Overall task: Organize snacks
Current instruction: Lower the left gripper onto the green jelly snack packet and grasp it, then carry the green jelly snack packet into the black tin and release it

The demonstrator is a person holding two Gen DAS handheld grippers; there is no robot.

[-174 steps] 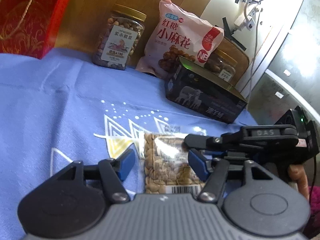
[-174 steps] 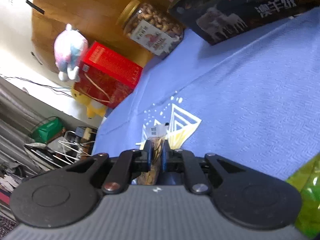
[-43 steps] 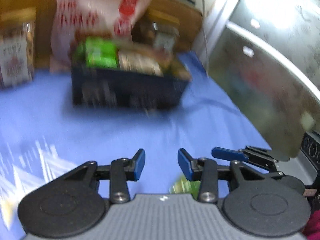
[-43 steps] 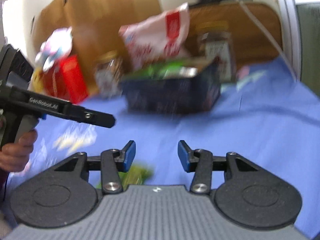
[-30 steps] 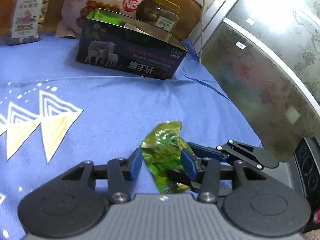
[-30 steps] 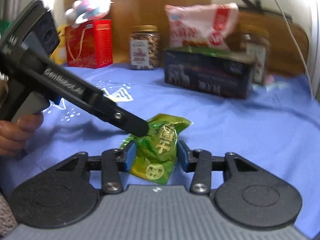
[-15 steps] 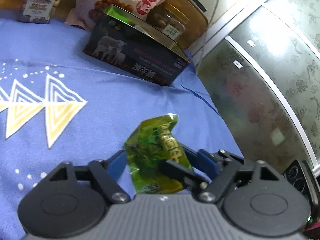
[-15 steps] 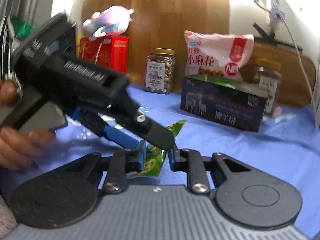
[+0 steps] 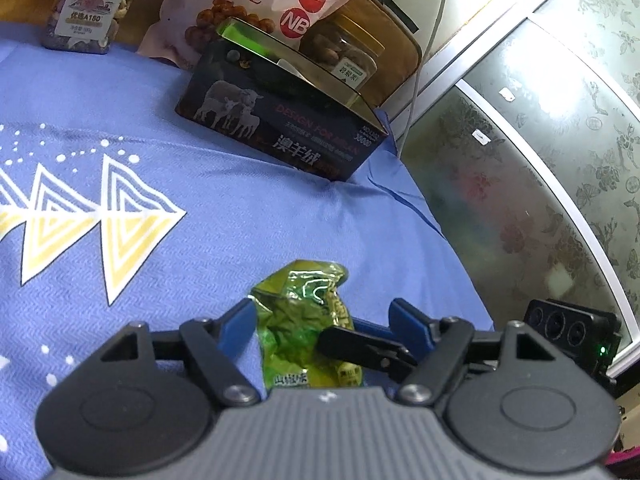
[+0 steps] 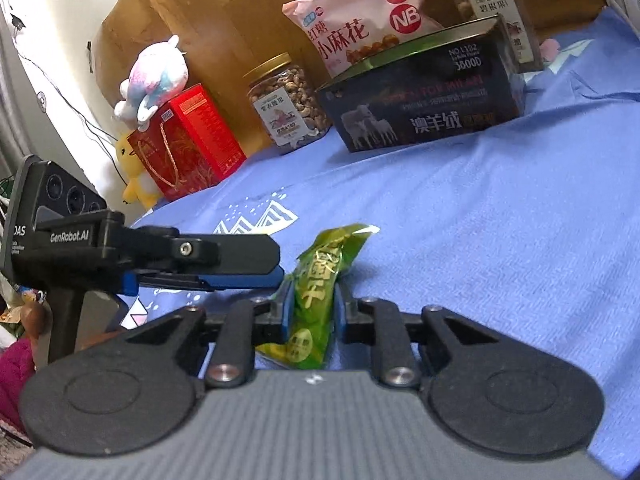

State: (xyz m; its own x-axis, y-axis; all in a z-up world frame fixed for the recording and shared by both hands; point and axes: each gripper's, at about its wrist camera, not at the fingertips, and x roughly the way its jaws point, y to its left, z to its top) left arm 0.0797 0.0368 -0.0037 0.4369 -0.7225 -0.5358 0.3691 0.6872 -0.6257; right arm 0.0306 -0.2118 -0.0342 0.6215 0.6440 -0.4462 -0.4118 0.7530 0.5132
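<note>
Your right gripper [image 10: 310,312] is clenched on the crinkled green foil snack packet [image 10: 320,280], just above the blue patterned cloth on the surface [image 10: 500,208]. Its jaws have just been closing on the packet. Your left gripper [image 9: 320,320] stands released; its jaws have just been opening, packet between them, pads clear. Carry the packet level to the dark open-topped box with sheep print [image 10: 428,108] and release low inside. The box's interior and the packet's lower end are hidden.
</note>
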